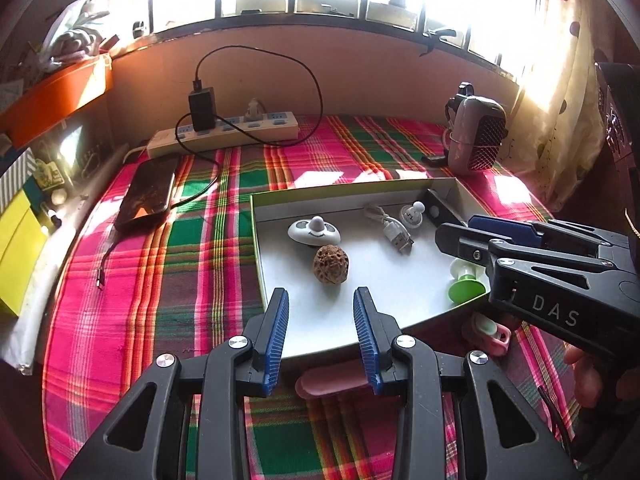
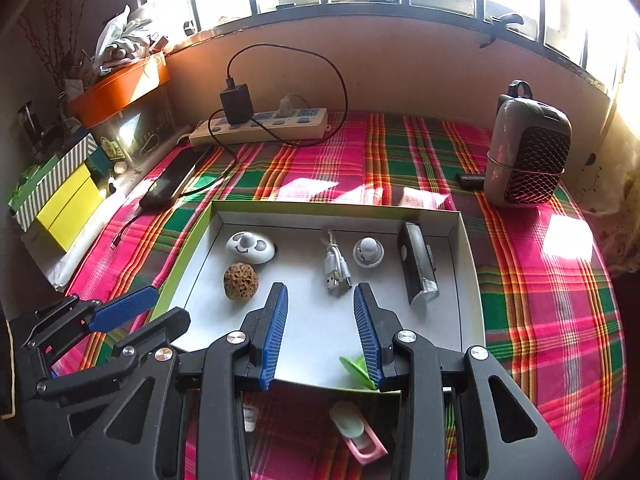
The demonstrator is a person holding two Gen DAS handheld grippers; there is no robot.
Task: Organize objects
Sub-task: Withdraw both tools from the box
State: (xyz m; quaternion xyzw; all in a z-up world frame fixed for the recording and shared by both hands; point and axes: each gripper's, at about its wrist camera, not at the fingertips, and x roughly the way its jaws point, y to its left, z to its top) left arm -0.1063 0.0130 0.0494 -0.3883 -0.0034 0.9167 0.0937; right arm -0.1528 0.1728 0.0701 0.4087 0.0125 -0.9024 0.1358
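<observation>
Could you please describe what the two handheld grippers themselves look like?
Both the left gripper and right gripper are matte black plastic frames with triangular cut-outs, silver pivot bolts and ribbed blue finger pads. The right one's body carries pale "DAS" lettering.

you can read just one marking: the pale raised letters "das" on the black body of the right gripper (image 1: 468,236), seen from your left wrist view. any other print, like the boxes at the left, is too blurred to read.
</observation>
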